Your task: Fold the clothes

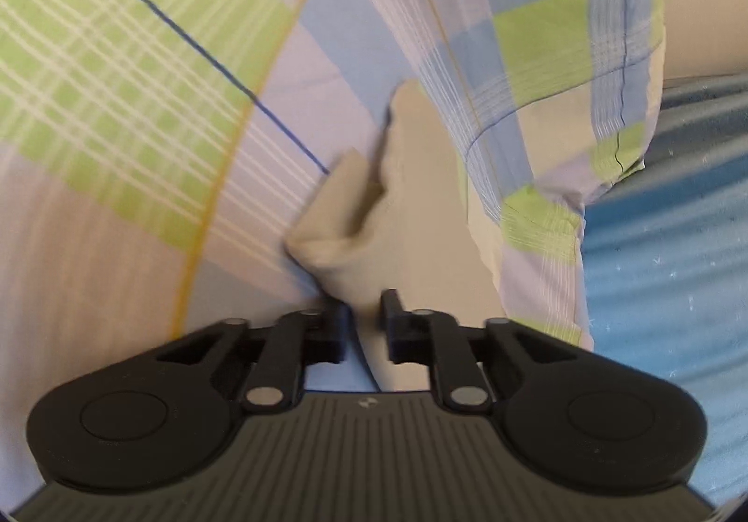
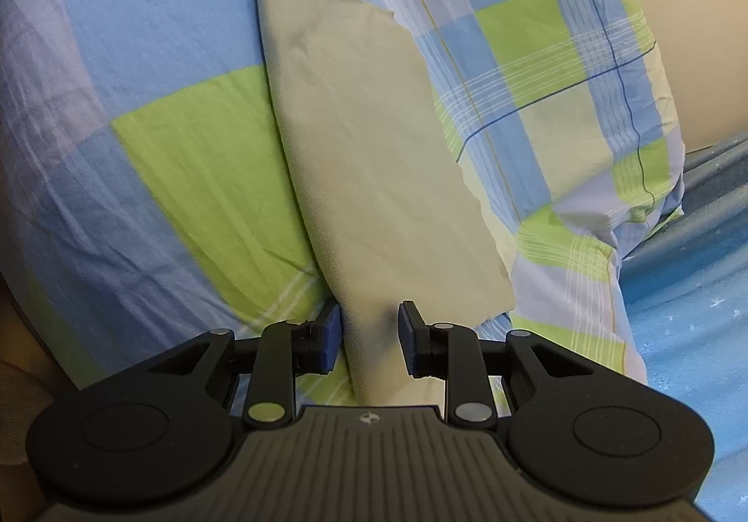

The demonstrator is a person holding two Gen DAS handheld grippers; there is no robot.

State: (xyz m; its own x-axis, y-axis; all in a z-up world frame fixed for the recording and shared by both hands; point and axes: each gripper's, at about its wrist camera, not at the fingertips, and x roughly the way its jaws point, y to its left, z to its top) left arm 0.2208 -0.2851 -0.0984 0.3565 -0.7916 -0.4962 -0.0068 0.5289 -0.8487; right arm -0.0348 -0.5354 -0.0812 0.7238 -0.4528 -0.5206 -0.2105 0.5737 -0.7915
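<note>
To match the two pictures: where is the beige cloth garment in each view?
Left wrist view: beige cloth garment, centre, bunched, running into the left gripper.
Right wrist view, centre, a long strip from the right gripper to the top edge.
Shared landmark: checked green-blue bedsheet.

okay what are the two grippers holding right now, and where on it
Both hold the beige cloth: the left gripper and the right gripper each pinch an end of it, over the checked bedding.

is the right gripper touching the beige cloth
Touching. In the right wrist view the beige cloth runs between the right gripper fingers, against the left pad.
</note>
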